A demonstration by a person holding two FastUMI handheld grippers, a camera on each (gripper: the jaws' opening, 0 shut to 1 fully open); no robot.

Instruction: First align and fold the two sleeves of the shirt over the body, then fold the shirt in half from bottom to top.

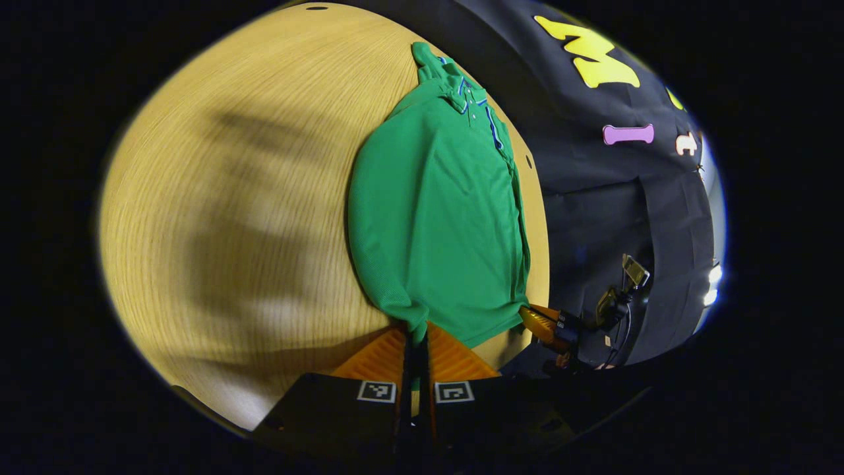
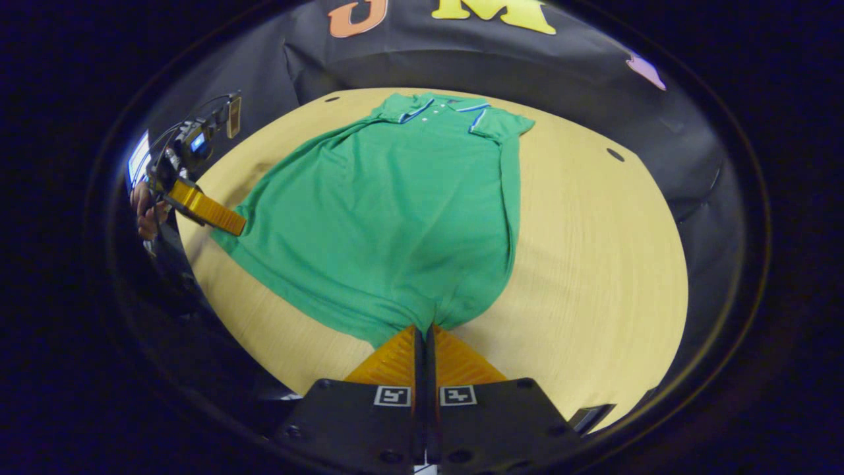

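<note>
Both pinched tight on near hem of green shirt [image 2: 389, 218] lying flat on table [image 2: 593, 264], left gripper [image 1: 413, 340] and right gripper [image 2: 425, 330]; may slip, bunching cloth if pulled unevenly.

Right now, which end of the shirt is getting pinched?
The bottom hem, farthest from the collar; left gripper and right gripper both clamp it.
</note>
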